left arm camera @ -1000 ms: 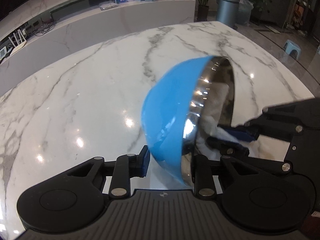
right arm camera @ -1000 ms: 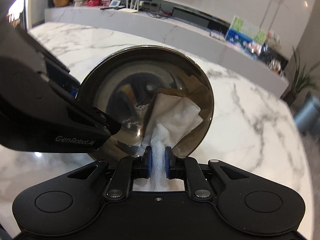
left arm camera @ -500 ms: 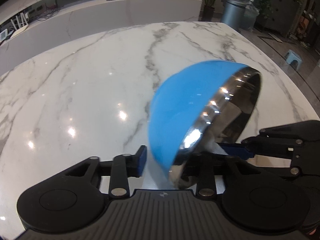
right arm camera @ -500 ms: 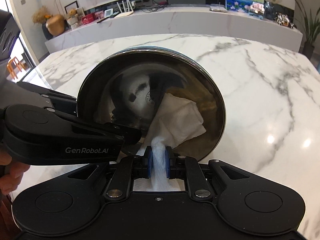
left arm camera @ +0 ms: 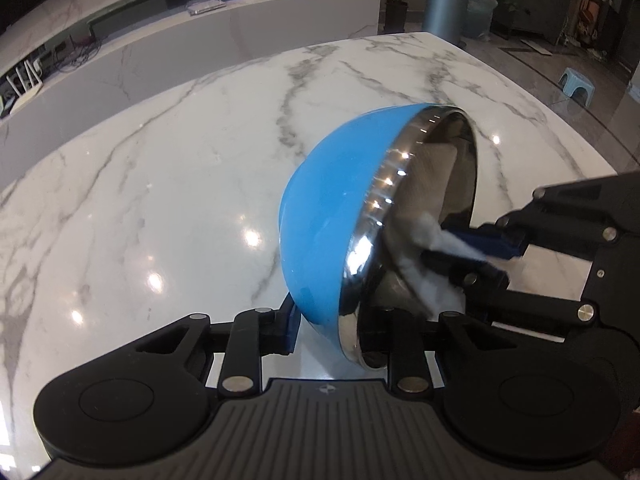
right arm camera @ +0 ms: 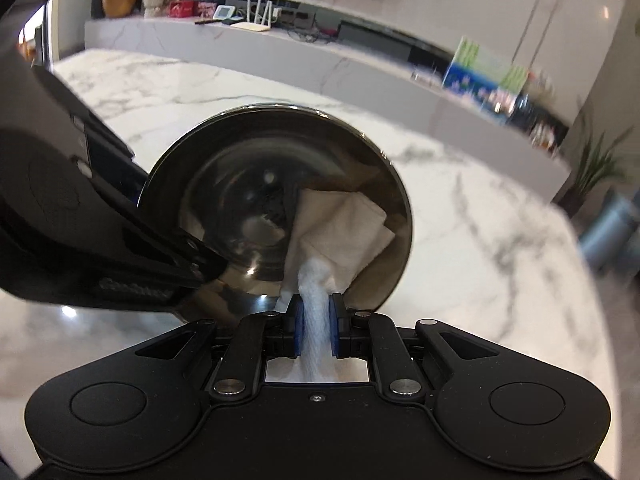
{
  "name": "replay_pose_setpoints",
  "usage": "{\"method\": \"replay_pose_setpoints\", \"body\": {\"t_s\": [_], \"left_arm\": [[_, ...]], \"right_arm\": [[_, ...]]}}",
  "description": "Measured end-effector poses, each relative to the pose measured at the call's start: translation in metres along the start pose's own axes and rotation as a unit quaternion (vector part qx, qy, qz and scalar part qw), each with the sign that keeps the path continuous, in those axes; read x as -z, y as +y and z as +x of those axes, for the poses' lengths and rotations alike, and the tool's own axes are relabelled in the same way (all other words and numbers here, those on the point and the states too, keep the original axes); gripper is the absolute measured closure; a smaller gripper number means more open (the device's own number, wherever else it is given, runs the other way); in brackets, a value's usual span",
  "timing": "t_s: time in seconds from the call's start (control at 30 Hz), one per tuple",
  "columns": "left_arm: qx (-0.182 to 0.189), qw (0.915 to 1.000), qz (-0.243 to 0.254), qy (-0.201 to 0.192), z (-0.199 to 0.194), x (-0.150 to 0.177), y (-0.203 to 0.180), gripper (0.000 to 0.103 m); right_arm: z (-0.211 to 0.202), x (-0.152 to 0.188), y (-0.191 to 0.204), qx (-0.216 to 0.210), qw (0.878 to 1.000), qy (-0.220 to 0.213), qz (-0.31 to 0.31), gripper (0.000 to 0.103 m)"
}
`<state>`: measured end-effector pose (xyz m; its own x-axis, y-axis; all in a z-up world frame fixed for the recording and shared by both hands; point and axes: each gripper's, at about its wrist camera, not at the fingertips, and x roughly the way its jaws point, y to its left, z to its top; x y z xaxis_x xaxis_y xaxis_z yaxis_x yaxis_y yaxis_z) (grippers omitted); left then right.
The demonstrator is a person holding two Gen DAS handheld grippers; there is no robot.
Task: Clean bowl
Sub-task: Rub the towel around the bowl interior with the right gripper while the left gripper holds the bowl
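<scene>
Held on edge above the white marble counter [left arm camera: 160, 184], near its far right corner, a round bowl, blue outside and mirror steel inside [left arm camera: 336, 216], is pinched at its rim by the left gripper [left arm camera: 340, 326]. The right gripper [right arm camera: 316, 330], clamped on a soft white paper towel [right arm camera: 340, 228], presses it inside. The polished wall looks stiff, light and slippery; the rolled rim seems the surest hold.

The bowl [left arm camera: 336, 220] is tipped on its side above the marble table [left arm camera: 160, 184], its rim between the left gripper's [left arm camera: 332, 328] fingers. From its right, the right gripper [right arm camera: 316, 328] pinches a paper towel [right arm camera: 340, 228] spread inside the bowl.
</scene>
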<state>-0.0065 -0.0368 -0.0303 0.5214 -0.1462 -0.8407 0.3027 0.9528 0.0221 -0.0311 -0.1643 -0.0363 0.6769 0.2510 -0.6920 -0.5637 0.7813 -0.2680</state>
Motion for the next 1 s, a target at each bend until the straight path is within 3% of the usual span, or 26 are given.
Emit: {"method": "replay_pose_setpoints", "body": {"t_s": [0.33, 0.43, 0.6, 0.8, 1.0], "left_arm": [[0.013, 0.9985, -0.051, -0.012, 0.004, 0.0, 0.012, 0.074], [0.017, 0.9973, -0.07, -0.012, 0.008, 0.0, 0.015, 0.064], [0.045, 0.9941, -0.099, 0.003, 0.017, 0.001, 0.017, 0.067], [0.05, 0.9941, -0.097, 0.0, 0.016, -0.001, 0.017, 0.081], [0.045, 0.9956, -0.082, 0.004, 0.012, -0.002, 0.016, 0.083]], "right_arm": [[0.012, -0.002, -0.012, -0.048, 0.997, 0.017, 0.065, 0.093], [0.015, -0.001, -0.017, -0.07, 0.992, 0.024, 0.099, 0.092], [0.018, -0.001, -0.029, -0.117, 0.981, 0.033, 0.152, 0.092], [0.017, -0.004, -0.024, -0.109, 0.985, 0.032, 0.134, 0.092], [0.015, -0.005, -0.014, -0.071, 0.994, 0.024, 0.084, 0.093]]}}
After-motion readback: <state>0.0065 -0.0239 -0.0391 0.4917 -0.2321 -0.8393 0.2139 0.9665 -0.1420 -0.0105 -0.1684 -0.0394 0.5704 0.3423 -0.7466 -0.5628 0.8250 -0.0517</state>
